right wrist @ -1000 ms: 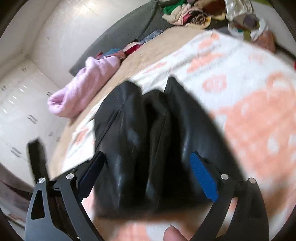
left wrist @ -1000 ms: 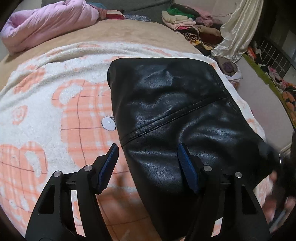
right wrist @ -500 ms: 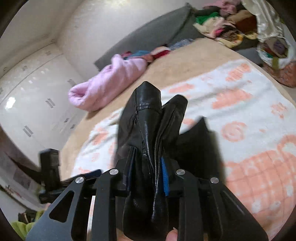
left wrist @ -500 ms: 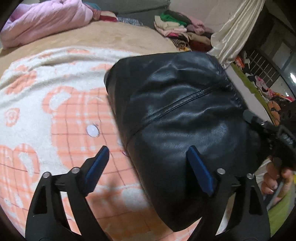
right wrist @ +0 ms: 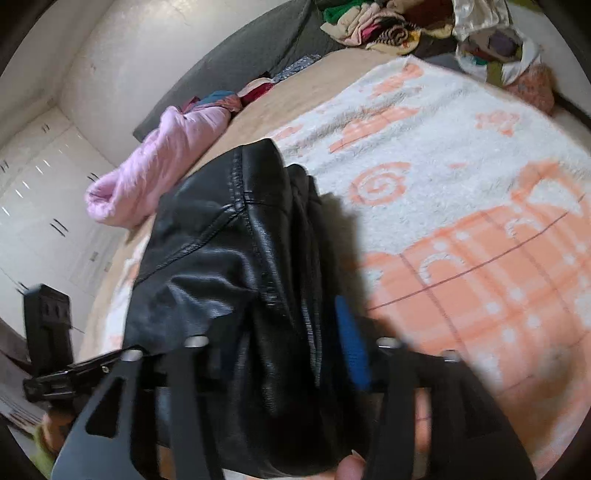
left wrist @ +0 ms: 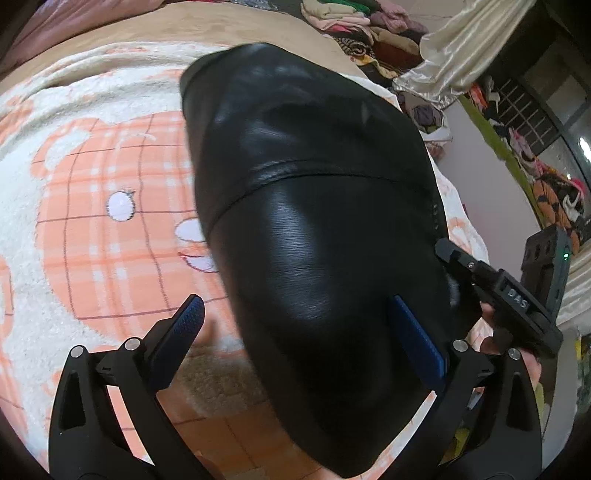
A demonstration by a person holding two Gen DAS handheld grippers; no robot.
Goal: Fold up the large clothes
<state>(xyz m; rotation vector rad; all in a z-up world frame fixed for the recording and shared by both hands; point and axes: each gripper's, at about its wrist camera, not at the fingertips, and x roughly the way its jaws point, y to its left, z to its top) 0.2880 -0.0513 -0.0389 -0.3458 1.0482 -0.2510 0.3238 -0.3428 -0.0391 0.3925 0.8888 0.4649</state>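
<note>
A black leather garment (left wrist: 314, 206), folded into a thick bundle, lies on the orange-and-white blanket (left wrist: 103, 258). My left gripper (left wrist: 303, 328) hovers over its near end with jaws opening wide. The left pad (left wrist: 188, 317) is over blanket and the right pad (left wrist: 417, 339) over leather, neither pressing. My right gripper (right wrist: 273, 350) straddles the stacked folds of the garment (right wrist: 221, 266) from the side, jaws opening. Its blue pad (right wrist: 351, 343) stands just off the leather and the other finger is hidden by it. The right gripper (left wrist: 509, 295) shows at the garment's right edge.
A rolled pink quilt (right wrist: 159, 166) lies at the far side of the bed by a grey headboard (right wrist: 236, 62). Piled clothes (left wrist: 354, 22) and a cream curtain (left wrist: 461, 48) stand beyond the bed's far corner. The left gripper (right wrist: 48, 332) shows at the left of the right wrist view.
The right gripper closed on the garment's folds half a second ago and has since widened again. The left gripper's jaws spread wider and it moved in over the garment.
</note>
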